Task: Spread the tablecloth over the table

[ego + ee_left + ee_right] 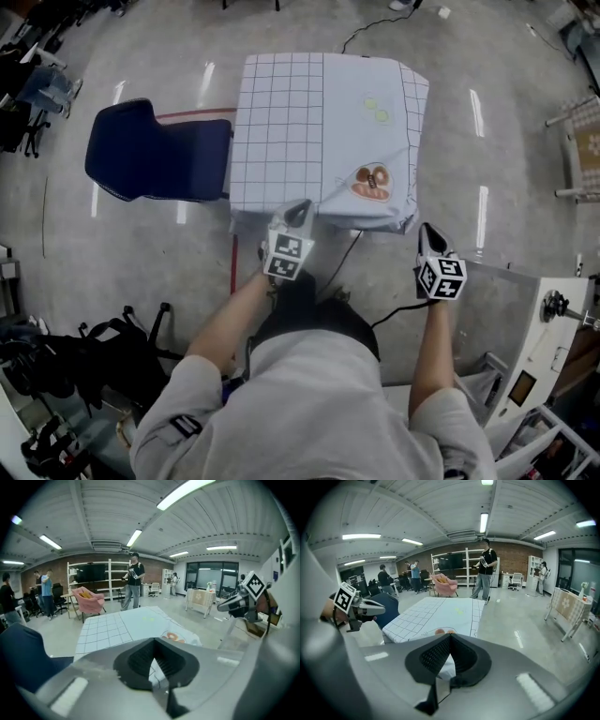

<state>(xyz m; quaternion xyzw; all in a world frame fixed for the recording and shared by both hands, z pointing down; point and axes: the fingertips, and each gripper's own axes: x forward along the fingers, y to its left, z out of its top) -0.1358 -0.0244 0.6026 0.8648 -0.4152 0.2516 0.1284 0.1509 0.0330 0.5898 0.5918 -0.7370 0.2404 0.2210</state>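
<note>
Seen from above, the tablecloth is pale blue, with a dark grid on its left half and a plainer right half. It lies over the table and hides it completely; no tabletop or legs show. Two small green circles and a brownish round print sit on the plain half, but I cannot make out what the print depicts. The near right part of the cloth is rumpled and sags over the near edge.

My left gripper is at the middle of the cloth's near edge. In the left gripper view its dark pads are closed, with a strip of gridded fabric pinched between them. My right gripper is by the near right corner. The right gripper view shows its jaws pressed together on white fabric, with a flap hanging below them. From above, the spot where tips meet cloth is too small to read.

A dark blue chair stands just beside the table's left side. My own shoulders and arms block the floor nearest me.
</note>
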